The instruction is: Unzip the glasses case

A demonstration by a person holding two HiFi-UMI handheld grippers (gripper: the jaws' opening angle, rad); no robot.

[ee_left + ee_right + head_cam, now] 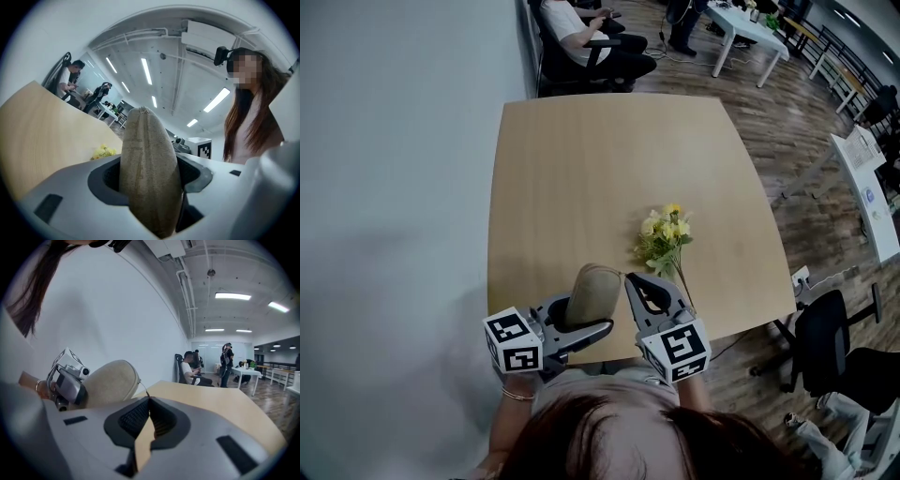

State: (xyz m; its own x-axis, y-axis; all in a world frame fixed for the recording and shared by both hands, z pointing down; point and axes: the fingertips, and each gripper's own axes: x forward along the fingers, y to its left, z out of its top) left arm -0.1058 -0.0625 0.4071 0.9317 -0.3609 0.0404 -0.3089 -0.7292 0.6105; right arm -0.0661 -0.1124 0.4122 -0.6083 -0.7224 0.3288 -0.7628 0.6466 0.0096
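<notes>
A beige fabric glasses case [592,292] stands on end just above the table's near edge, with my left gripper [579,317] shut across its lower body. In the left gripper view the case [150,164] fills the gap between the two jaws of the left gripper [152,174]. My right gripper [628,278] is shut, its tips against the case's right side. In the right gripper view a thin zipper pull [142,391] runs from the case [110,383] into the closed tips of the right gripper [149,399].
A bunch of yellow artificial flowers [664,234] lies on the wooden table [581,159] just beyond the right gripper. A white wall runs along the left. A seated person [591,37] is past the table's far edge, and an office chair [825,328] stands at the right.
</notes>
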